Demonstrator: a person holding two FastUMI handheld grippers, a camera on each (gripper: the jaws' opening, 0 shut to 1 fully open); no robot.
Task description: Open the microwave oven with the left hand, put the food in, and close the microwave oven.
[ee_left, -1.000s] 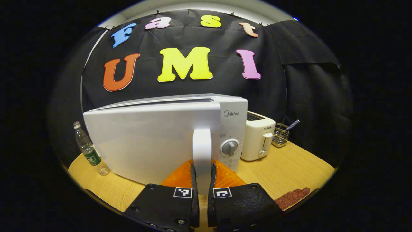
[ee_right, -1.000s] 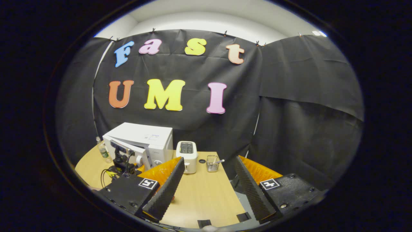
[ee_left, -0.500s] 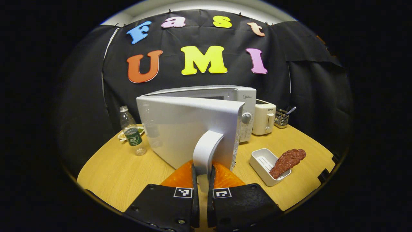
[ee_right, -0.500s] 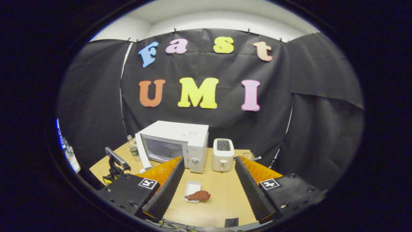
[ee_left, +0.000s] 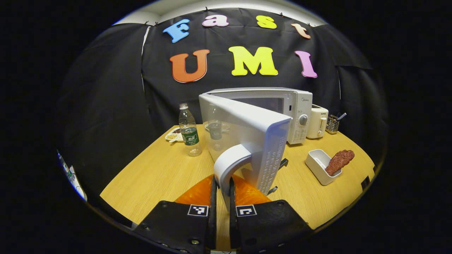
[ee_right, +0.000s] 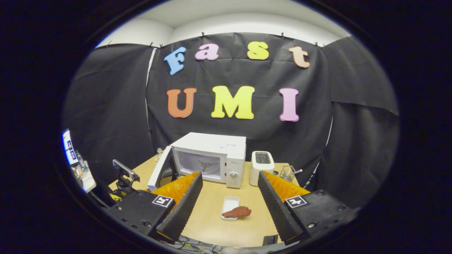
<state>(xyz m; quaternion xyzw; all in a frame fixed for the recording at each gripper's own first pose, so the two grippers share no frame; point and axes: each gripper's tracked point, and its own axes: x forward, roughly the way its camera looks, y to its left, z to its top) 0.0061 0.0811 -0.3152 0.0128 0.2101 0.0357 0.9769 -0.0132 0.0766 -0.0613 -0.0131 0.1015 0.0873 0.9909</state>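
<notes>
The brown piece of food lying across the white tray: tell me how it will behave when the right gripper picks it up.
The brown piece of food overhangs the rim of the small white tray without drooping, so it is probably fairly stiff. Its lumpy, rough surface should grip rather than slip. The tray looks light and shallow, so a nudge while grasping may slide or tip it on the wooden table.

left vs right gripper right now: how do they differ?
The left gripper is shut on the microwave's door handle; the right gripper is open and holds nothing. The left is low and right at the open door; the right hangs back, above the table, with the food on its tray between its fingers in view.
</notes>
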